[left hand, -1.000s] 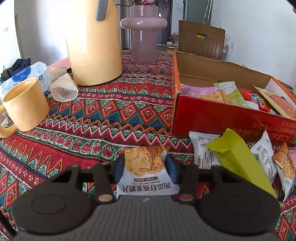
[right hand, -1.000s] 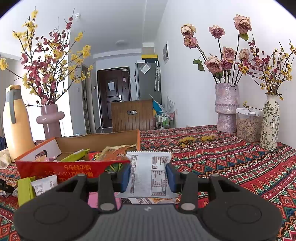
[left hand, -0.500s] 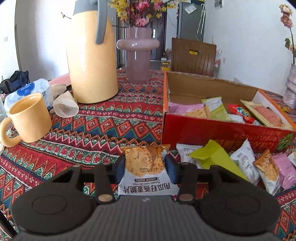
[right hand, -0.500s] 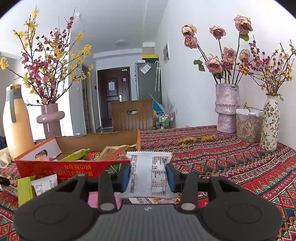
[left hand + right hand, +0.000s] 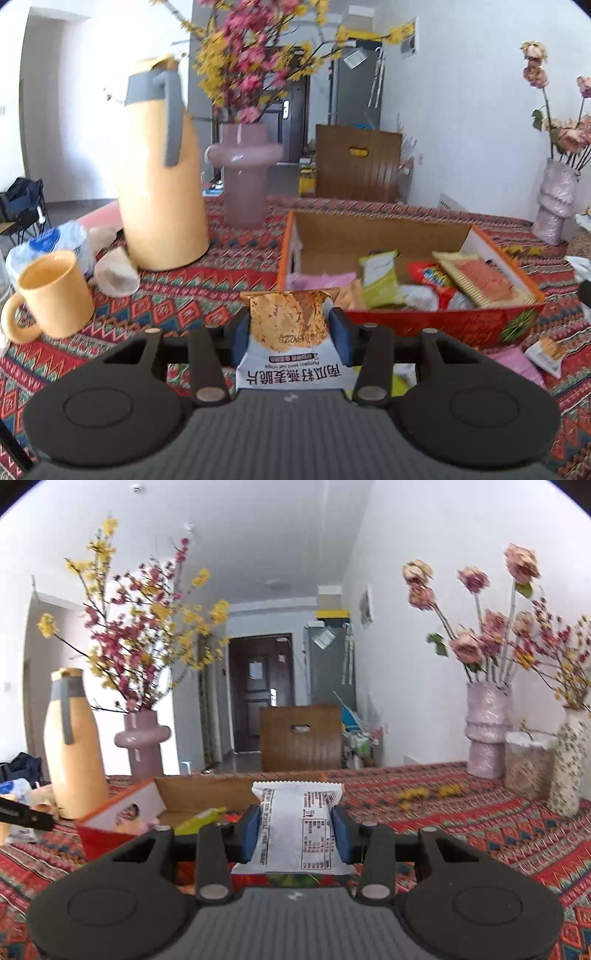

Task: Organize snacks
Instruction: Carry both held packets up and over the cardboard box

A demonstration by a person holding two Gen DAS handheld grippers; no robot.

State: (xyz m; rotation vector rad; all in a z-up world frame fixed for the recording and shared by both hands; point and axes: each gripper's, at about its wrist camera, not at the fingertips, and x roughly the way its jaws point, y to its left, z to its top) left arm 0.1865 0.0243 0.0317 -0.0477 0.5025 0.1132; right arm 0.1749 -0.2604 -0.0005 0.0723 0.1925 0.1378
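While white walls and a dark door (image 5: pixel 260 690) frame the room, I see the patterned tablecloth (image 5: pixel 177 295) carrying the red box (image 5: pixel 406 321); my left gripper (image 5: pixel 290 334) pinches a cracker packet (image 5: pixel 290 339), my right gripper (image 5: pixel 295 834) a white packet (image 5: pixel 297 830).

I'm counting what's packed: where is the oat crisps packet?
Left wrist view: the oat crisps packet sits clamped in the left gripper, in front of the red box.

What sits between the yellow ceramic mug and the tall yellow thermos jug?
In the left wrist view, a beige paper cup lying on its side.
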